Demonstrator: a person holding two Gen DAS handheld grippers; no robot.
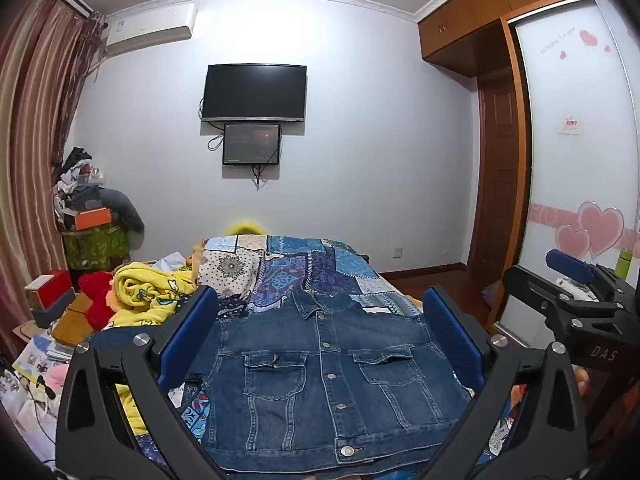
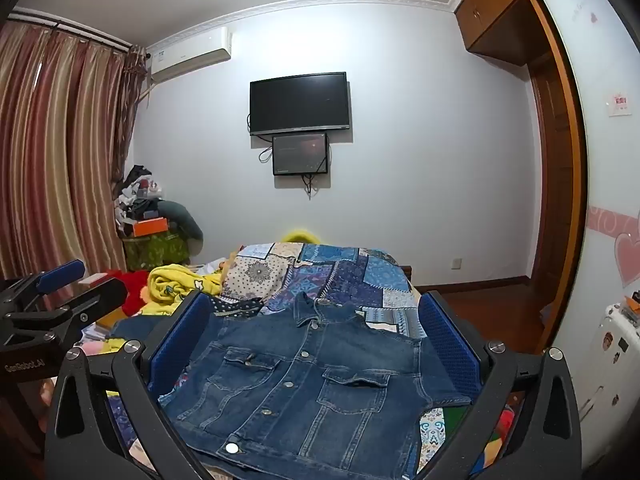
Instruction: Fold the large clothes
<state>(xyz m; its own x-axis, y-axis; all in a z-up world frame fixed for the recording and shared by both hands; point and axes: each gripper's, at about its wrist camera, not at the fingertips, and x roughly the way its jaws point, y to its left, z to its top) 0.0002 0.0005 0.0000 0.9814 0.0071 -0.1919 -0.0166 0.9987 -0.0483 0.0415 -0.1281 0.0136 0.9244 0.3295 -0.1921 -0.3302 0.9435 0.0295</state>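
Spread front-up on the blue patchwork-quilted bed (image 1: 316, 264): a dark blue denim jacket with metal buttons and two flapped chest pockets (image 1: 320, 376), collar toward the far wall, hem nearest the cameras, sleeves apparently already tucked out of sight so that only a rough rectangle of body shows. Judged heavy for clothing and fairly stiff, thick at seams, placket and pocket flaps; likely to hold a crease line poorly and spring back a little, but unlikely to slip once pinched. Best taken at the two hem corners or at the shoulder seams, biting through a single doubled edge and avoiding buttons, where pads would seat badly. Left claw (image 1: 320, 344) held low over the near end of the jacket, pointing along the bed toward the wall, blue-padded jaws spread wide to either side of the cloth, gripping nothing. Right claw (image 2: 316, 352) in a matching pose just beside it, likewise wide apart and empty, angled slightly so the jacket reads skewed in its view. Both level, side by side, neither visibly touching the denim.
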